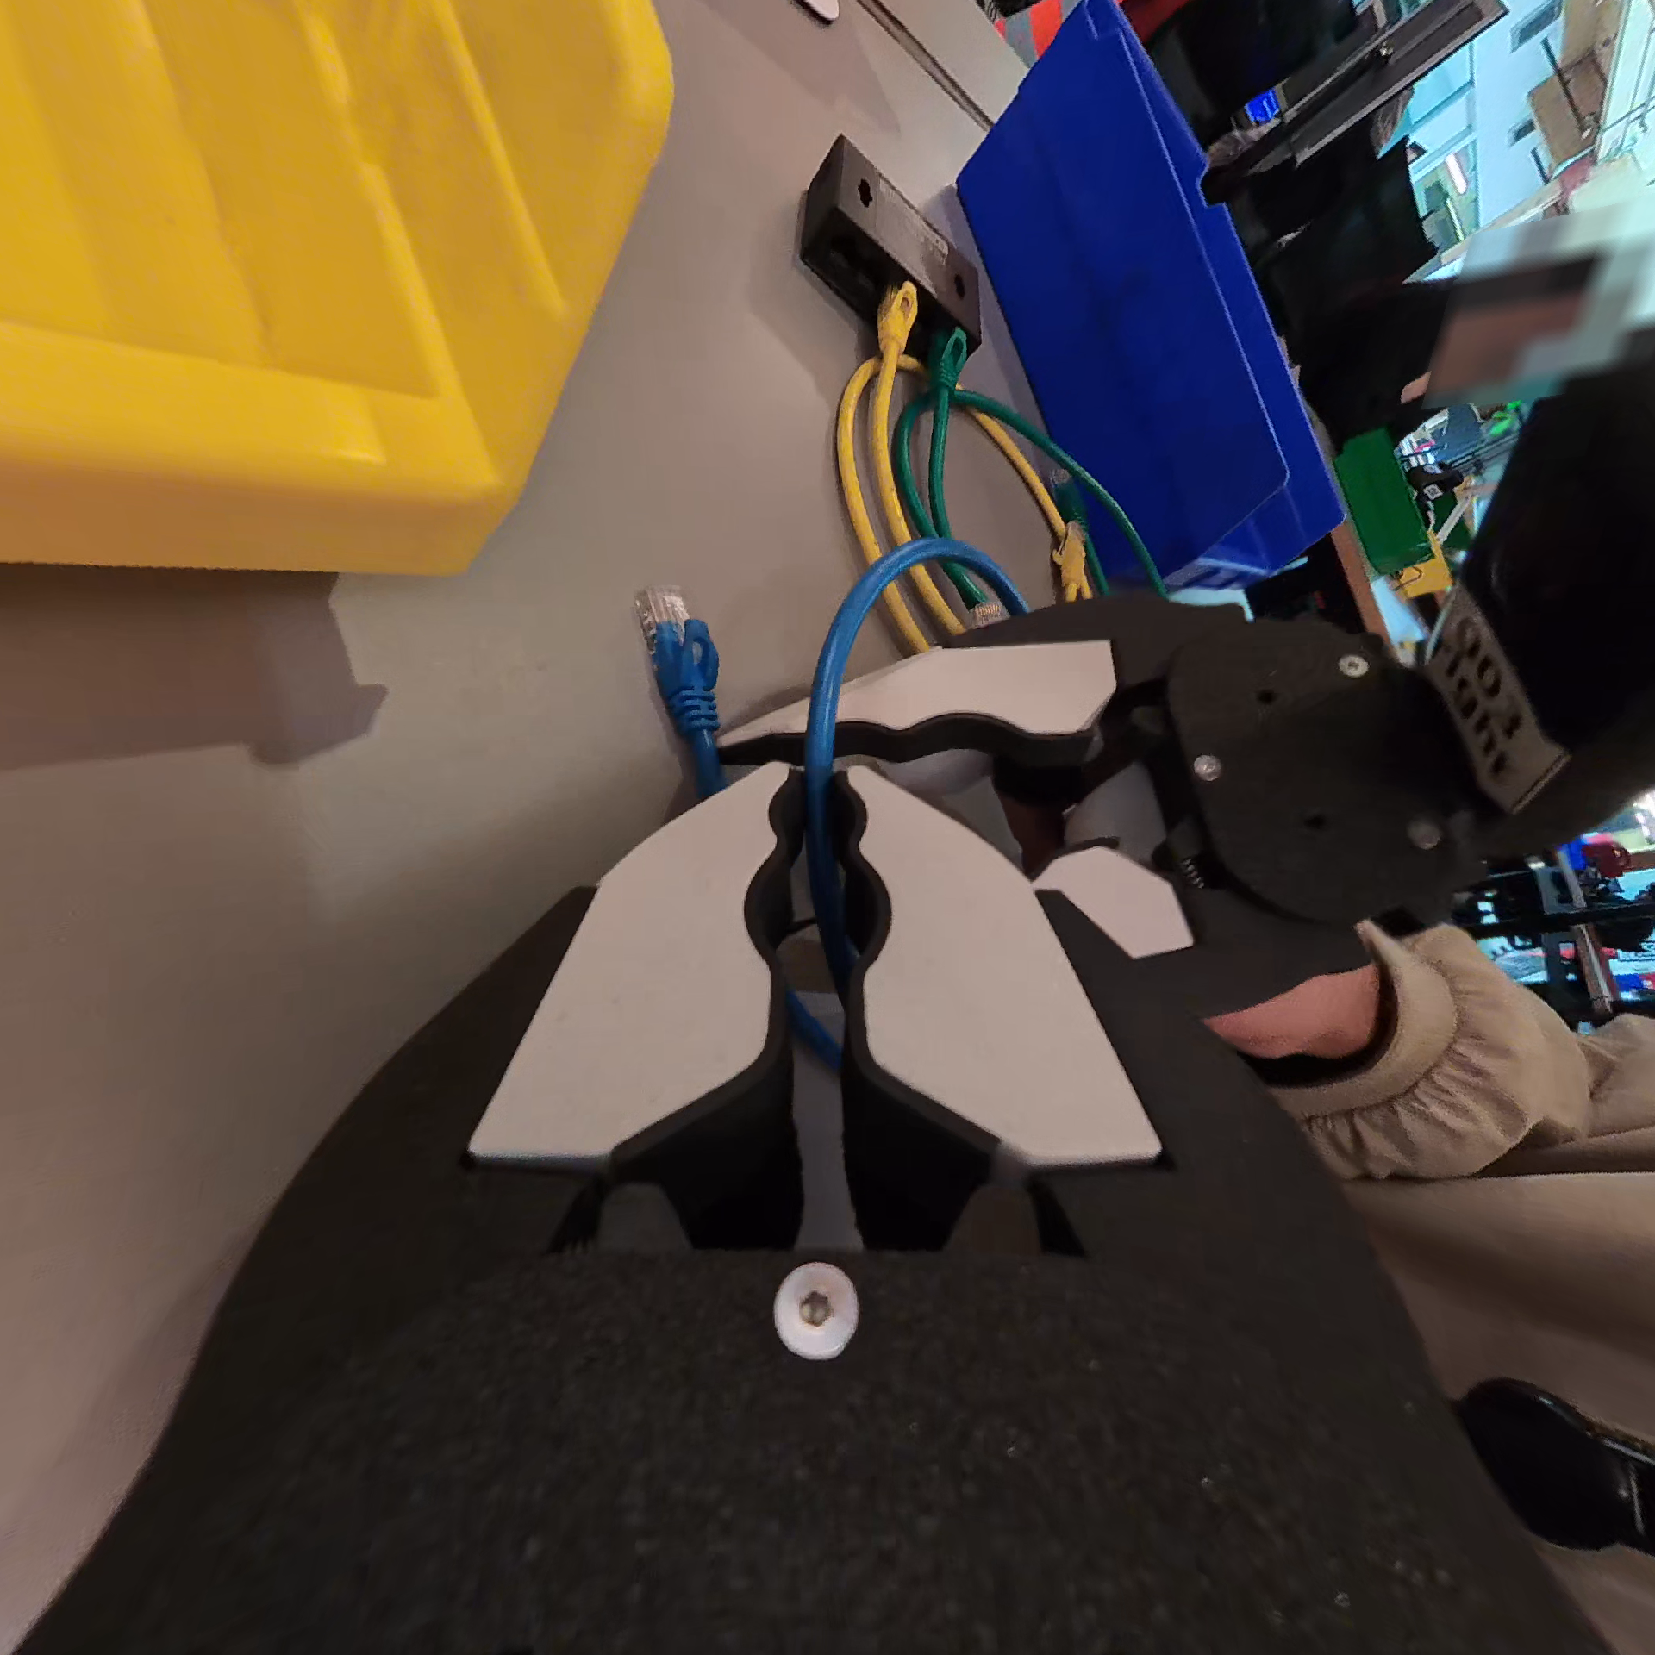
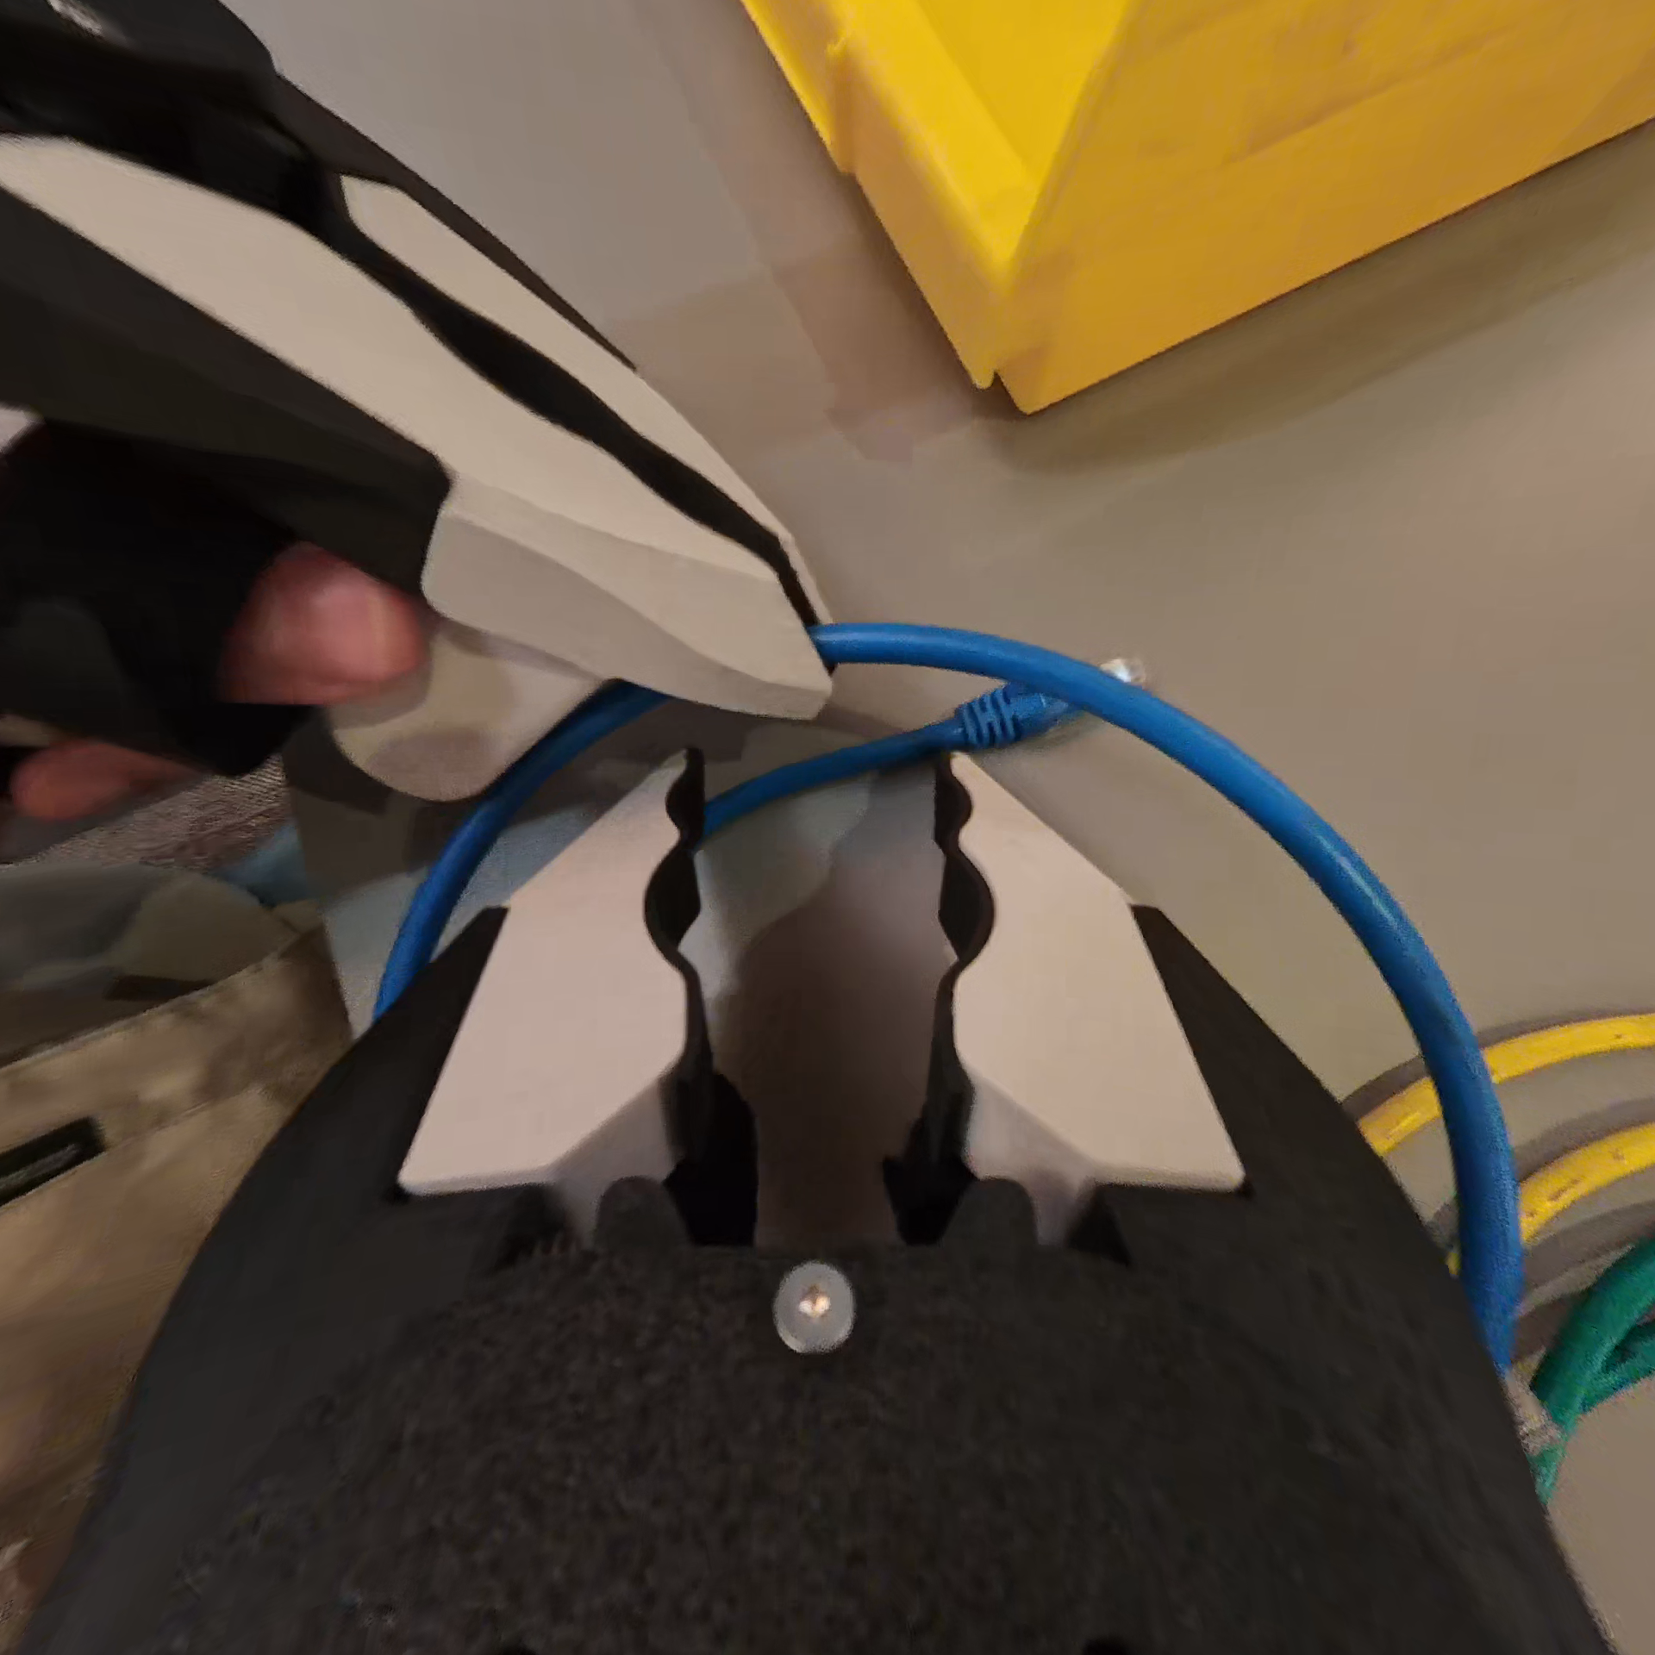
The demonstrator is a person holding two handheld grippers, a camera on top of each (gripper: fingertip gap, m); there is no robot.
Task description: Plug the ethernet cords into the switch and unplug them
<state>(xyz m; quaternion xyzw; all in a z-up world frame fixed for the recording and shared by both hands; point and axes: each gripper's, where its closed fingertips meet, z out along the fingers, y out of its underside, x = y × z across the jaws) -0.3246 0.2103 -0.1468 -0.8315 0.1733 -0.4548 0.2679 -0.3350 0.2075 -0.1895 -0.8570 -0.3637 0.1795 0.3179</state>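
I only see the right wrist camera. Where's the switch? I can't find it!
Observer: The black switch sits on the table, right beside a blue bin.
Operator: Is anything plugged in?
Observer: Yes, a yellow cord and a green cord.
Operator: Is the blue one in too?
Observer: No. Only those two reach the switch. The left gripper is shut on the blue cord, well short of it.
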